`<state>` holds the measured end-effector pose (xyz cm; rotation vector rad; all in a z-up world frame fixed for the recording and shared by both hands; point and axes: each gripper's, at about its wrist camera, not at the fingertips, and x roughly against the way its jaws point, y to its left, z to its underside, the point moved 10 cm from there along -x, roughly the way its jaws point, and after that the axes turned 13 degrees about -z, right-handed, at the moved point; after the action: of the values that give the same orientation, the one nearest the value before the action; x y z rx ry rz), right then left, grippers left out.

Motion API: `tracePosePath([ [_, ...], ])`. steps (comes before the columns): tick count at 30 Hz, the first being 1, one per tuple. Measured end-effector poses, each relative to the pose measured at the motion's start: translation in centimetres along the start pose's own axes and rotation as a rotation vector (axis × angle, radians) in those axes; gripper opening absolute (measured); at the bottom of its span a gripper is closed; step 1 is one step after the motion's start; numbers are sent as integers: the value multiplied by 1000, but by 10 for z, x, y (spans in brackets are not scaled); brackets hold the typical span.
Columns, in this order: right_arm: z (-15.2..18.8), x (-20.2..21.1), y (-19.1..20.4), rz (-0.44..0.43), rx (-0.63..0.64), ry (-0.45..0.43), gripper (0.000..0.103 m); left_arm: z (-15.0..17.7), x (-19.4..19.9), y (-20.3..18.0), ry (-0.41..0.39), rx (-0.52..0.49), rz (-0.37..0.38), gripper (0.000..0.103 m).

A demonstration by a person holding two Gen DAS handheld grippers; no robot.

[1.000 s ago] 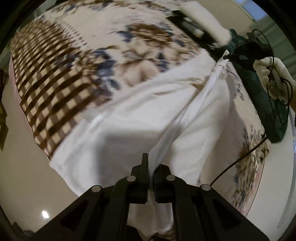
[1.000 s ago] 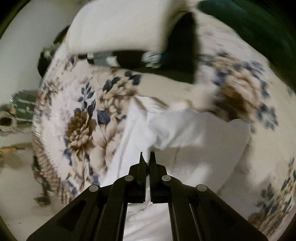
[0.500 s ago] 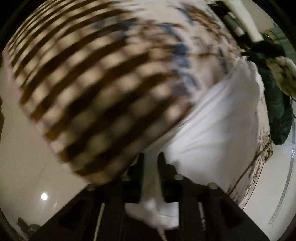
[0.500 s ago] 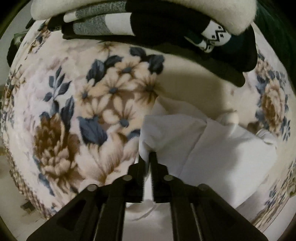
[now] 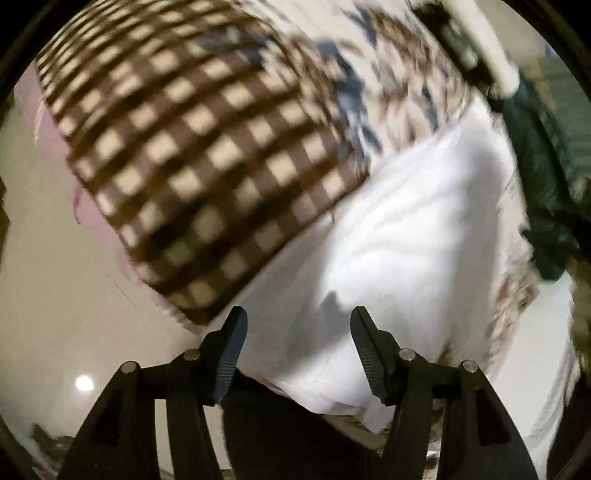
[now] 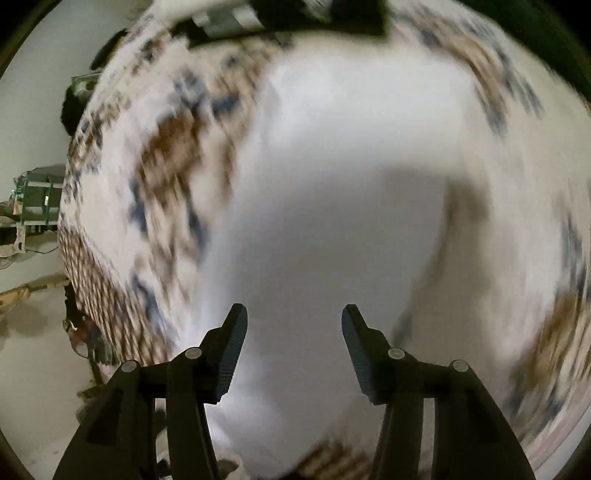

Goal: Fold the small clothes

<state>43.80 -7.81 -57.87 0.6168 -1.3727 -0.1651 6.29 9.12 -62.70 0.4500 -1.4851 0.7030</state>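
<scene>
Biggest thing in both views: a surface w/ a patterned cover (image 5: 207,155), brown-and-cream check along the edge, blue/brown floral print further in (image 6: 162,158). Can't tell if it's a bed or a table underneath. Both views are motion-blurred, the right wrist view heavily.

Next: the white garment (image 5: 402,236) lies flat on the cover, near its edge, soft creases across it. In the left wrist view its lower hem hangs just past the cover's edge, a dark shape below it that's too blurred to ID. In the right wrist view the white garment (image 6: 332,206) fills the middle of the frame, floral print on both sides of it.

Pale glossy floor (image 5: 55,288) shows below the cover on the left, w/ a light reflection on it.

A dark green cloth (image 5: 546,155) sits at the right of the cover in the left wrist view. At the far end of the cover, a pile of dark and grey-striped clothes (image 6: 284,14), blurred.

Left hand-held gripper (image 5: 295,325): jaws spread wide, nothing btwn them, hovering over the garment's near hem.

Right hand-held gripper (image 6: 293,321): jaws also wide apart, nothing gripped, white fabric visible in the gap underneath. Can't tell if either one touches the cloth.
</scene>
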Motion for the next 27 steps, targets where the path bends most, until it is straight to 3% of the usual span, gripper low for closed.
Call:
tracePosePath([
  [5,157,-39,-31,-102,-168,112,56,10,-11,-11,-31,-96,-88,54],
  [6,183,-47,-36,-116,-201,126,56,12,-11,-11,-47,-116,-102,39],
  [7,215,-59,-39,-138,-248,145,56,13,-11,-10,-56,-137,-123,9],
  [8,237,-67,-40,-154,-281,159,56,14,-13,-10,-53,-153,-121,4],
  [11,291,-97,-37,-218,-383,173,53,10,-8,-5,-88,-184,-118,1],
  [12,299,-103,-34,-238,-400,156,50,10,-6,-1,-91,-192,-109,1],
  [14,311,-117,-27,-264,-426,113,13,6,-1,10,-93,-196,-93,1],
  [15,315,-121,-26,-254,-439,97,6,2,3,15,-95,-201,-74,1],
  [21,341,-111,-32,-119,-513,-53,4,-9,5,27,-47,-288,-44,0],
  [24,348,-116,-31,-72,-520,-49,4,-13,-2,27,-6,-329,-59,0],
  [27,345,-122,-21,-64,-537,-3,8,-28,27,29,-11,-336,-47,4],
])
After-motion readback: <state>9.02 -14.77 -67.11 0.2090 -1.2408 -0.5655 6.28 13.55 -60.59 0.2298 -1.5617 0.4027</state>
